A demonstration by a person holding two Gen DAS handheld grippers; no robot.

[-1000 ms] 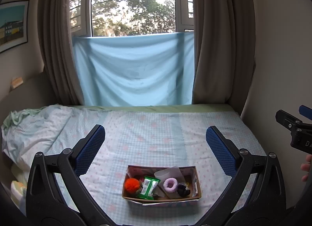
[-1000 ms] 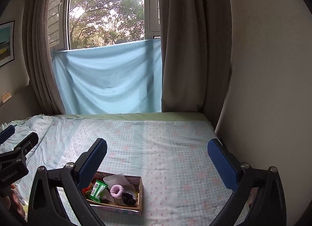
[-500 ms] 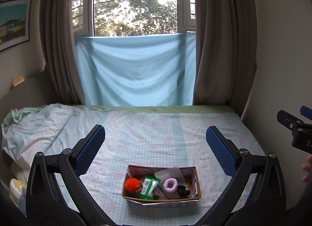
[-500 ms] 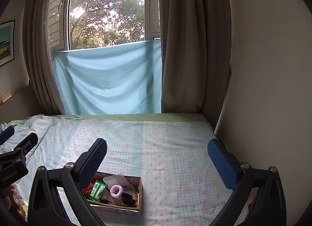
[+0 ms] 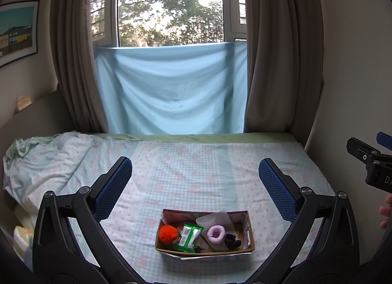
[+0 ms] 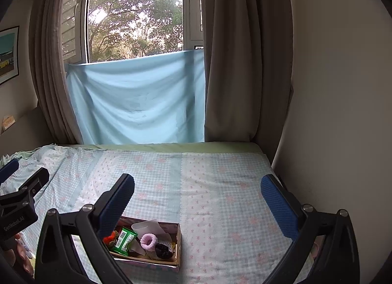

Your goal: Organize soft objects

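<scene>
A shallow cardboard box [image 5: 249,222] sits on the bed near its front edge. In it lie an orange pom-pom [image 5: 167,233], a green packet [image 5: 189,237], a pink fluffy scrunchie [image 5: 215,233], a black scrunchie [image 5: 232,240] and a white paper piece [image 5: 215,217]. The box shows in the right wrist view too [image 6: 178,240], with the pink scrunchie [image 6: 148,240] and green packet [image 6: 123,240]. My left gripper [image 5: 195,178] is open and empty, above and behind the box. My right gripper [image 6: 197,197] is open and empty, to the right of the box.
The bed [image 5: 196,161] has a light blue checked sheet, rumpled at the left [image 5: 36,161]. A blue cloth [image 5: 171,90] hangs over the window between brown curtains. A wall [image 6: 343,112] runs along the bed's right side.
Both views have shifted very slightly; the grippers stay open and the box and its contents have not moved.
</scene>
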